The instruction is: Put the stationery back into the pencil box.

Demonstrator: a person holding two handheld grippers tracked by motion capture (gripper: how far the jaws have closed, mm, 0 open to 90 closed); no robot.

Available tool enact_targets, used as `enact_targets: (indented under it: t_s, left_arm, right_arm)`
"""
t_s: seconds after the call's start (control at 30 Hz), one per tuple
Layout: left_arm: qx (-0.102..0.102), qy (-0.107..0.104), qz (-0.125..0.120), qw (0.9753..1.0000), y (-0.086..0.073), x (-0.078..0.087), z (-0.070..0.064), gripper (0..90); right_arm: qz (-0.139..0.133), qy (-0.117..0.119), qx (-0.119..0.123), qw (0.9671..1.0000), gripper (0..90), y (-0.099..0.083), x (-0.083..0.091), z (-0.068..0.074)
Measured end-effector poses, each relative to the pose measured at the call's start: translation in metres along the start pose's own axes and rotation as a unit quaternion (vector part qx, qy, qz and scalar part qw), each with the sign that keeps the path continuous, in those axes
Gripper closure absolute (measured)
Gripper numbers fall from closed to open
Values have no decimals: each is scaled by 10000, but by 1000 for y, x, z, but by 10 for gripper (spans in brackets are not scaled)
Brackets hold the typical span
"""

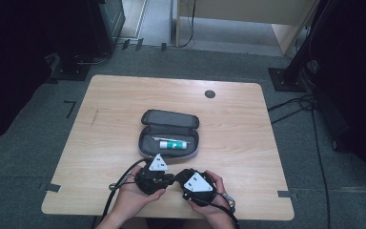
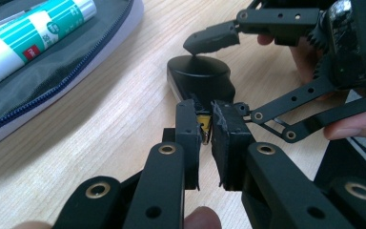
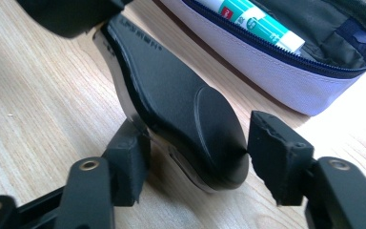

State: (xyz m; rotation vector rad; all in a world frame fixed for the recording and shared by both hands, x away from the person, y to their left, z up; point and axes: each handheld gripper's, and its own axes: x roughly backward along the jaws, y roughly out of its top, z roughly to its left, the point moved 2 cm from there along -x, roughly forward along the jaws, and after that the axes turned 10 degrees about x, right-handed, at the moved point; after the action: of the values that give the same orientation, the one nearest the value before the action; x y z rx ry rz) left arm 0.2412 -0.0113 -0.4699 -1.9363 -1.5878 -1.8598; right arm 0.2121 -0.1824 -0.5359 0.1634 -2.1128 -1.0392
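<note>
Black plastic, seemingly a tape dispenser [image 3: 181, 119], is clamped at its narrow end by the left gripper [image 2: 207, 129] and bracketed by the right gripper's [image 3: 198, 157] spread jaws, steadying it beside the open pencil case [image 1: 169, 133].

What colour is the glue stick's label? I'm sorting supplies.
Green and white, on the glue stick; clearest in the left gripper view.

A pencil case [image 1: 169, 133] is lying open near the middle of the wooden surface [image 1: 238, 124], its lid folded back toward the far edge. A glue stick [image 1: 172, 143] with a green and white label is resting inside it, beside a thin pale stick [image 1: 164, 138] too small to identify. A dark round cap [image 1: 210, 94] is sitting in the surface near the far edge. Cables [image 1: 295, 105] are trailing across the grey carpet [image 1: 24, 143] on the right.
</note>
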Motion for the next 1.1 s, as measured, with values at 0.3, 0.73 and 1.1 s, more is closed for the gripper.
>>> enact_targets:
  t_s: [0.3,0.73,1.1]
  left_arm:
    - [410,-690,-503,9955,2,14,11,430]
    - [704,-384,-979,9920,-31,32,41,293]
    - [1020,163,-1190,9875,-66,45,73,265]
  right_arm:
    - [-72,-243,-330,9991,737,-3,4,-6]
    - [-353,-15,-823,9960,739,1,16,-13]
    - [-511,123,-965,9939,739,12,26,-26]
